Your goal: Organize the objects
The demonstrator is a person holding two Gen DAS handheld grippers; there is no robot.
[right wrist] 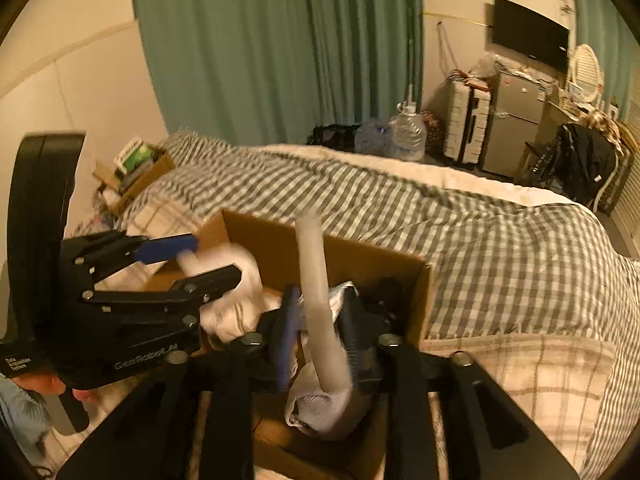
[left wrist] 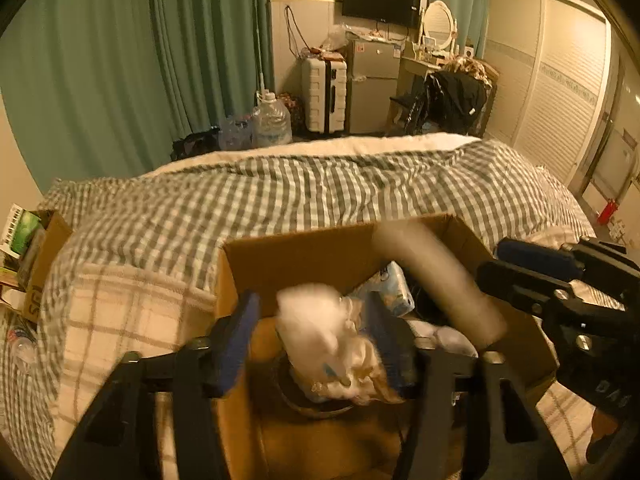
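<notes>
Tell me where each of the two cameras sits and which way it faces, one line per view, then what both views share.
Left wrist: rides the left tongs, looking along them over the cardboard box on the checked bed; they grip a white bundle. The right tongs enter from the right.
Right wrist: rides the right tongs, facing the box and bed; they grip a pale tube. The left tongs and fingers show on the left.
Shared: box, checked bedding, green curtain, wall TV.
</notes>
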